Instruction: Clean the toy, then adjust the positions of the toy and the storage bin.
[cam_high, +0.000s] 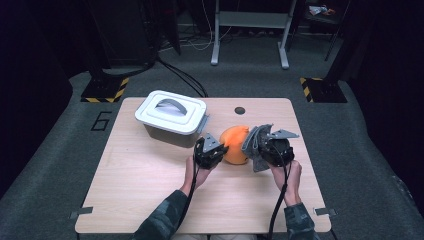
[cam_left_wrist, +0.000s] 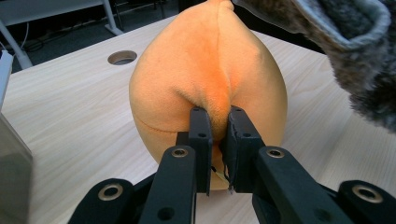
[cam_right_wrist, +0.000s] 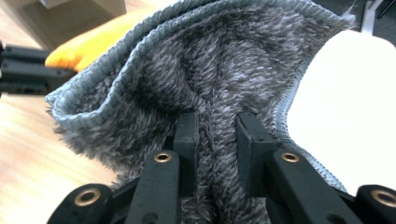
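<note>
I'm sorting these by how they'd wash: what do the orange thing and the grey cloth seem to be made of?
The orange thing looks like a stuffed plush: short velvety pile, a sewn seam, and it dimples where the left tongs pinch it. The grey cloth looks like fluffy microfibre or fleece, with long mottled pile and a stitched edge, gripped in the right tongs.

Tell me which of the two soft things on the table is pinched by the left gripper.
The orange plush toy: the left gripper is shut on a fold of it. The grey fuzzy cloth is clamped in the right gripper instead.
</note>
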